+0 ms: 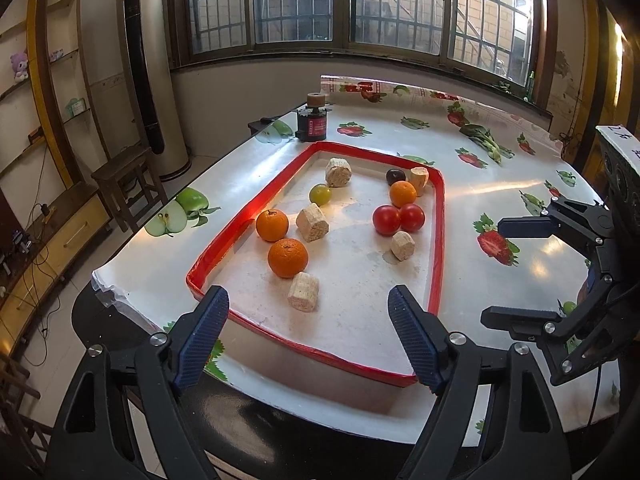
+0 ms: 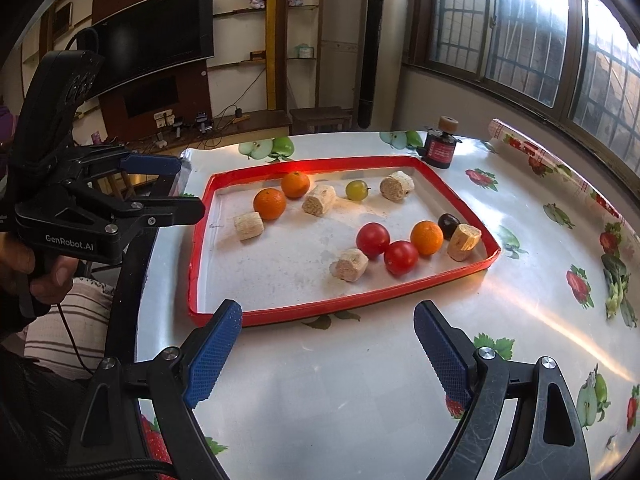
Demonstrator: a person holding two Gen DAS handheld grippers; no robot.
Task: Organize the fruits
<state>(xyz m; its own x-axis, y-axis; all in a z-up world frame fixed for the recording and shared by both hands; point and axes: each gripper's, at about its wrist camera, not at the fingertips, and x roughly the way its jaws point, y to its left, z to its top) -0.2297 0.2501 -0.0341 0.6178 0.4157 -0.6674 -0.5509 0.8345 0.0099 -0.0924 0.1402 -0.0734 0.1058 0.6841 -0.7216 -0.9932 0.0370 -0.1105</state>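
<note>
A red-rimmed white tray (image 1: 439, 216) (image 2: 452, 278) holds three oranges (image 1: 287, 258) (image 2: 269, 203), two red tomatoes (image 1: 386, 220) (image 2: 373, 240), a green grape (image 1: 320, 194) (image 2: 356, 190), a dark plum (image 1: 395, 176) (image 2: 448, 221) and several beige cork-like blocks (image 1: 303, 291) (image 2: 349, 265). My left gripper (image 1: 308, 336) (image 2: 164, 188) is open and empty over the tray's near end. My right gripper (image 2: 328, 356) (image 1: 520, 272) is open and empty, above the table beside the tray's long side.
The table (image 2: 360, 380) wears a fruit-print cloth. A small black-and-red cylinder device (image 1: 312, 122) (image 2: 438, 148) stands beyond the tray's far end. A wooden stool (image 1: 124, 184) and a tall floor air conditioner (image 1: 150, 72) stand off the table's edge.
</note>
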